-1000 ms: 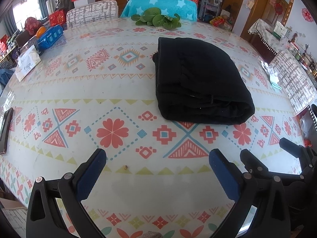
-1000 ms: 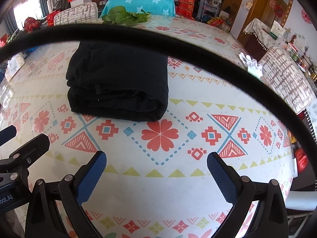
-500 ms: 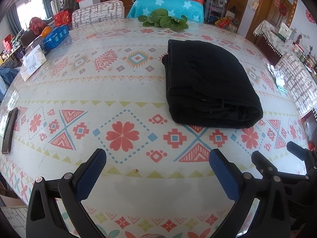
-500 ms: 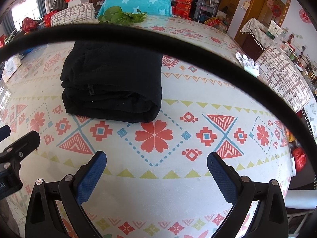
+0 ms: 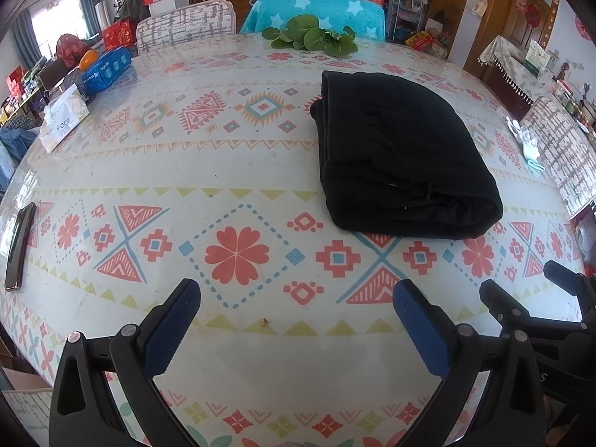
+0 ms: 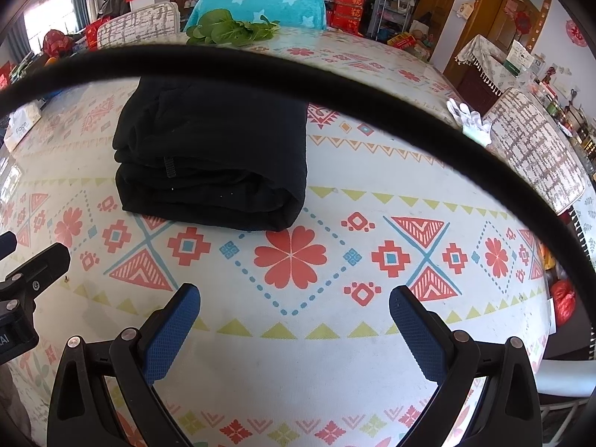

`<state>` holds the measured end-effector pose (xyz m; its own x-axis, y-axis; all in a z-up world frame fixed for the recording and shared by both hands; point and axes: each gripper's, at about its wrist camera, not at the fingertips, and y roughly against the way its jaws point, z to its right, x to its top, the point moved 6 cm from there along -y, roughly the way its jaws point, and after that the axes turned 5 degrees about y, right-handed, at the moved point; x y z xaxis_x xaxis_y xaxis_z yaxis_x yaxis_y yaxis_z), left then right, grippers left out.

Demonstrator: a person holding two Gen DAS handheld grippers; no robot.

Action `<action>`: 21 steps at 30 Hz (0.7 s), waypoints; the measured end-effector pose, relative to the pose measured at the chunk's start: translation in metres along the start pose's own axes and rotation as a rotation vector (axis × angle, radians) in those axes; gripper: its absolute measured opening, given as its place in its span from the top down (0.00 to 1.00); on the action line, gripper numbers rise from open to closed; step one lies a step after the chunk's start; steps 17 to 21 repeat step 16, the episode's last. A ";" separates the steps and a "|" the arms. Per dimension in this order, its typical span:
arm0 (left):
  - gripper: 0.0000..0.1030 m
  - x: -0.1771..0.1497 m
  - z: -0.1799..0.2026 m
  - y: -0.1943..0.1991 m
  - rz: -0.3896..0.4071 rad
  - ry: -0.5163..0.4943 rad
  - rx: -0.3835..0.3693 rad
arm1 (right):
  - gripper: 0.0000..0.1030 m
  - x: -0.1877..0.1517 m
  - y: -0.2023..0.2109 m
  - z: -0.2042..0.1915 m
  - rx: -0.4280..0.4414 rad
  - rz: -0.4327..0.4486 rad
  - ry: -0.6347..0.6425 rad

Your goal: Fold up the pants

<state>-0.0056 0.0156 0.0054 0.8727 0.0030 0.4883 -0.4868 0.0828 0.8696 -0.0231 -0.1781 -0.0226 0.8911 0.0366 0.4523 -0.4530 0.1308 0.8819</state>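
Note:
Black pants (image 5: 402, 152) lie folded into a thick rectangular bundle on the patterned table, right of centre in the left wrist view and upper left (image 6: 212, 156) in the right wrist view. My left gripper (image 5: 296, 300) hovers open over the near part of the table, well short of the bundle, nothing between its blue pads. My right gripper (image 6: 294, 307) is likewise open and empty, with the bundle ahead to its left. A black cable (image 6: 335, 85) arcs across the right wrist view and hides the bundle's far edge.
A tissue box (image 5: 65, 121), a blue pack (image 5: 106, 69) and a phone (image 5: 20, 246) sit along the table's left side. Leafy greens (image 5: 311, 37) lie at the far edge, white gloves (image 5: 527, 143) at the right. Chairs stand behind and to the right.
Both grippers have drawn back and shifted slightly, so the bundle sits farther right in the left view and a little farther off. The pants have not moved.

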 end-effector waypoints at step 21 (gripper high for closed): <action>0.01 -0.003 0.007 0.001 0.021 -0.033 0.098 | 0.00 -0.002 -0.004 0.004 0.024 -0.006 0.010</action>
